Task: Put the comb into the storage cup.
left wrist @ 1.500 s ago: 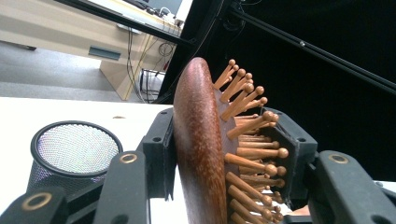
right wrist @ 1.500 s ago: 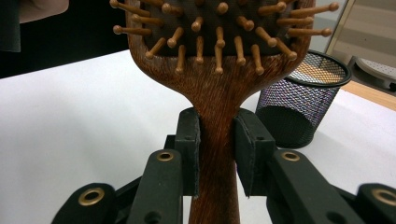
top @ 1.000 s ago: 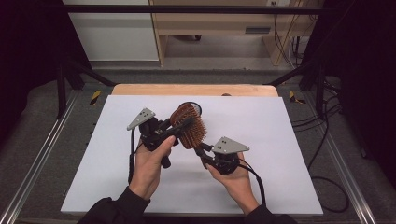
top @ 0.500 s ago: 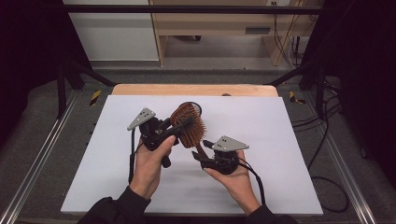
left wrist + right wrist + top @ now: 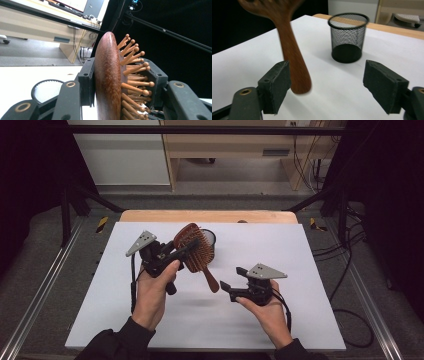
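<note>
Left gripper [image 5: 182,251]: your left hand [image 5: 152,292] is holding it above the white table [image 5: 300,245], and its jaws are clamping the head of a wooden hairbrush [image 5: 194,250], one pad on the smooth back and one against the bristle pins.
Hairbrush: it is hanging in the air, gripped by the head, with its handle pointing down toward your right gripper; in the left gripper view the brown back and round-tipped pins are sitting between the jaws.
Right gripper [image 5: 231,281]: your right hand [image 5: 267,312] is holding it near the handle's tip, with its jaws spread wide and gripping nothing.
Mesh pen cup [image 5: 347,37]: it is standing upright on the table behind the brush, black wire, round.
Table: it is lying white under both hands.
</note>
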`<state>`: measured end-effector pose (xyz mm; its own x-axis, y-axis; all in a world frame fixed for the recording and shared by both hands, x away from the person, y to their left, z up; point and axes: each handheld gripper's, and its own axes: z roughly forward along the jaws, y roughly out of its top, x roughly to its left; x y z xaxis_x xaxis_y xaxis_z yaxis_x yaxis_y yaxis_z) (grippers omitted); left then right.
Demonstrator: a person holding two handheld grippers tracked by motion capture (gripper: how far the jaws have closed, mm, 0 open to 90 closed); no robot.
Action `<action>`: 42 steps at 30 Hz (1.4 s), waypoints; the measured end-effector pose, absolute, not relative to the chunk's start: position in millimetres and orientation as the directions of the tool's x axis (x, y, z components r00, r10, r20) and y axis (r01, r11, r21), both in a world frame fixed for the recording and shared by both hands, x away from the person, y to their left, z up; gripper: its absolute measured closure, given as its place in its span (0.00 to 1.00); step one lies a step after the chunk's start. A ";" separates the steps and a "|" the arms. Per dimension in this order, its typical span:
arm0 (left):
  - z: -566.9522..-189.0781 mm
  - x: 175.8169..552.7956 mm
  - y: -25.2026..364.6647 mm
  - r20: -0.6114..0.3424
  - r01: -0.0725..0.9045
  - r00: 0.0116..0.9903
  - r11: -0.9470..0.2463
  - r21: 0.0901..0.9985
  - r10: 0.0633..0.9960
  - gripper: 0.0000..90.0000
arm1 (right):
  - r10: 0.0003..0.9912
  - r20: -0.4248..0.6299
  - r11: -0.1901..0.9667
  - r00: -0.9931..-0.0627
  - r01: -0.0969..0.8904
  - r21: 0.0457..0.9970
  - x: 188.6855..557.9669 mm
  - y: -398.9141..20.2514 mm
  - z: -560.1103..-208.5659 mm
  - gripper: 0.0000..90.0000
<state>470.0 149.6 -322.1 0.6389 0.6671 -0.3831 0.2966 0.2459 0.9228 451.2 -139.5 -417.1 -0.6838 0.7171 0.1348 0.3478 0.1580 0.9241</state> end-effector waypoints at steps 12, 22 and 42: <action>-288.3 487.1 157.4 -0.326 0.227 0.622 0.235 0.945 0.711 0.57 | 0.765 0.089 0.172 -0.638 0.334 0.927 441.5 -177.1 -422.5 0.21; -270.1 513.8 152.2 -0.277 0.176 0.608 0.214 0.961 0.744 0.57 | 0.838 0.054 0.127 -0.542 0.291 0.948 424.4 -223.0 -435.8 0.13; -271.5 570.8 147.3 -0.247 0.140 0.554 0.204 0.969 0.795 0.56 | 0.900 0.046 0.052 -0.434 0.211 0.976 402.9 -257.7 -435.8 0.08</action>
<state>570.8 147.3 -271.5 0.5539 0.7951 -0.2471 0.1396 0.2040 0.9690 402.9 -257.7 -435.8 -0.4342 0.8996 0.0463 0.2109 0.0515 0.9762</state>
